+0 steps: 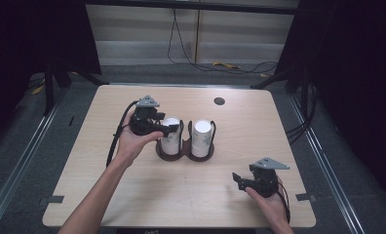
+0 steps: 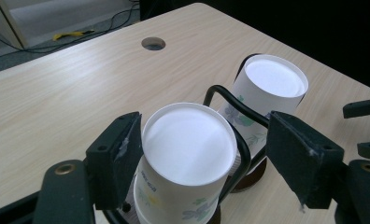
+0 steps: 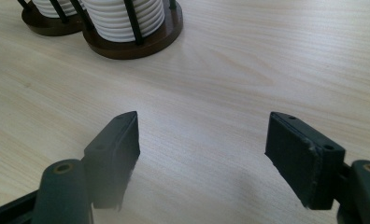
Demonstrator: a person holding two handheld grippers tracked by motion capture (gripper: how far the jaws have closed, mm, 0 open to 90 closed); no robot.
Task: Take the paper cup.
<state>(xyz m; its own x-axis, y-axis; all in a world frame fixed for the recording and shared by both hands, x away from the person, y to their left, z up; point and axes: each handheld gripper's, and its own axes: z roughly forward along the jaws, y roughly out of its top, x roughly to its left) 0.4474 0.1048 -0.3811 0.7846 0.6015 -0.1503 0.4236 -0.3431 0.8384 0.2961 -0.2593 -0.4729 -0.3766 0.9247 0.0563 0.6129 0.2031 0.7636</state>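
The table [image 1: 108,195] was the biggest thing in sight, a pale wood-grain top with a round cable hole [image 1: 219,101] toward its far edge, beyond the left gripper. On it stood a dark cup holder [image 1: 185,152] with 2 round bases joined side by side and black wire uprights. Each base carried a stack of upside-down paper cups, white with a faint green and yellow leaf print on the wall and a plain white bottom facing up.

The left stack [image 2: 185,161] sat right between the jaws of the left gripper [image 2: 204,149]. In the left gripper view the left-hand pad lay against or just beside the cup wall, while the right-hand pad stood clear of it with a wire upright in the gap, so the jaws were apart and not pressing on the cup. The right stack [image 2: 271,91] stood just beyond that gripper, past its right-hand jaw, touching nothing but its holder.

The right gripper [image 3: 202,154] rested low over bare table near the person's edge, well apart from the holder, which lay ahead of it and to its left. Its jaws stood apart with only tabletop between them.
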